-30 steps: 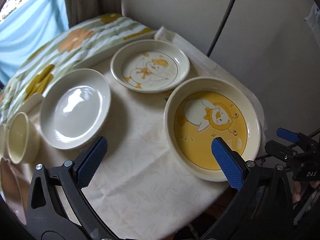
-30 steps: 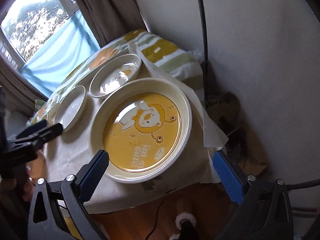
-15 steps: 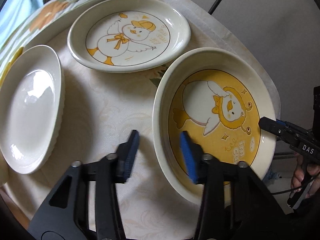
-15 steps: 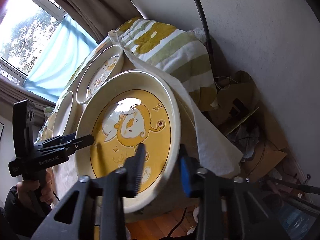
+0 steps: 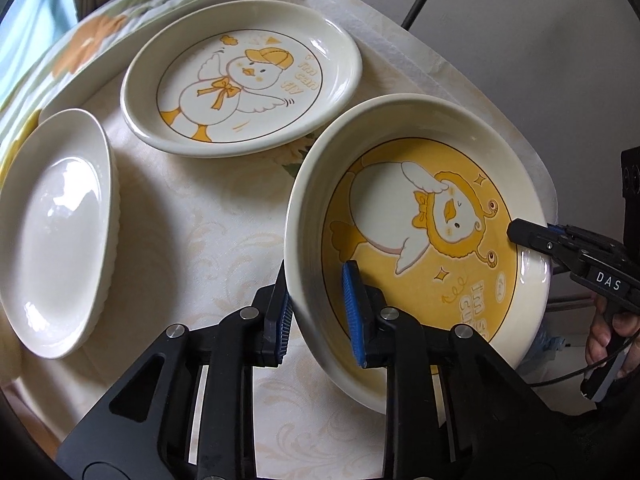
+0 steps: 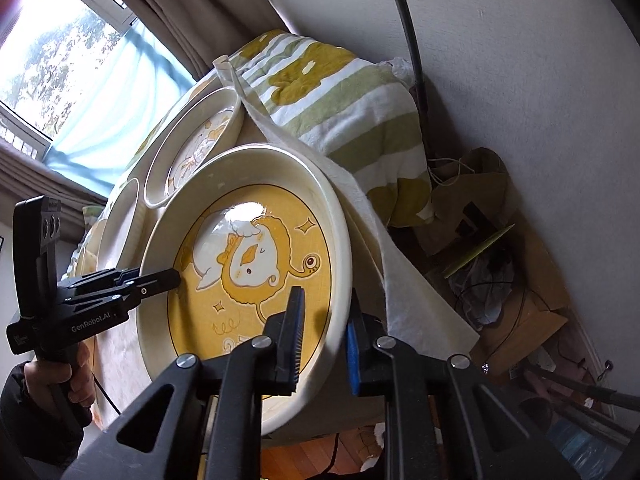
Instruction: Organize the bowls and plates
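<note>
On the tabletop (image 5: 208,216) lie three dishes: a plain white plate (image 5: 56,236), a duck plate (image 5: 240,88) lettered "I'm can fly", and, nearest the wall-side edge, a deep yellow bowl (image 5: 416,216) with partly hidden writing. The left gripper (image 5: 318,312), marked "GenRobot.AI", and the right gripper (image 6: 324,336), marked "DAS", have each just been closing, and now each pinches the bowl's rim on opposite sides, one finger inside, one outside.
</note>
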`<state>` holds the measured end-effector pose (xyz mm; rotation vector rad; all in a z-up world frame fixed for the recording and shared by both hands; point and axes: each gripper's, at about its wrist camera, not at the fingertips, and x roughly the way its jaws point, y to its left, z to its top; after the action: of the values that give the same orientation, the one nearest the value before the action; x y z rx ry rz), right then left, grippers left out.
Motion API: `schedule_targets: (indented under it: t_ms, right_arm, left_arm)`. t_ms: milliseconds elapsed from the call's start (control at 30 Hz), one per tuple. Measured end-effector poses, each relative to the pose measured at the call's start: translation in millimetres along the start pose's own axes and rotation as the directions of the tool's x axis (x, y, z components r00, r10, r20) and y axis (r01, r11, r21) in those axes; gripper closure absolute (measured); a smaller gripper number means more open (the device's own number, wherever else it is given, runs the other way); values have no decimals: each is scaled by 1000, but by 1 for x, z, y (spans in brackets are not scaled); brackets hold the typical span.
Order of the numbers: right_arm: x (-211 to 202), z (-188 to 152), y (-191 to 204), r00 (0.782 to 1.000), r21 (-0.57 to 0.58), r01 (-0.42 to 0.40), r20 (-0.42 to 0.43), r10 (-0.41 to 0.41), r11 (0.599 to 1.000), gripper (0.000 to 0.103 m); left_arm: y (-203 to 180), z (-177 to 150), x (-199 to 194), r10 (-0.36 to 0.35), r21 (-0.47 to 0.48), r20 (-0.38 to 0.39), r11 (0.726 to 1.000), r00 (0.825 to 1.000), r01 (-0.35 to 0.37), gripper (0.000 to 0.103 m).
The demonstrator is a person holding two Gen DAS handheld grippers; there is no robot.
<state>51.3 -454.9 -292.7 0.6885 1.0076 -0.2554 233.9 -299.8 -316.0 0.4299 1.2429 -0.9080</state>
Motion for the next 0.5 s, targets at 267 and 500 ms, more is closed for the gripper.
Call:
schedule_targets:
  t_ms: [267,500]
  right_arm:
    - [-9,8,2,1000,-29,-13,9,13,999,86]
    - [-20,19,28,999,-127,-47,-14,45,991,86]
  left_arm:
    - [-6,-13,-23,-6,-27,33,1000,999,6,82]
    - [2,-34,-61,23,-123,79,992,997,-13,82]
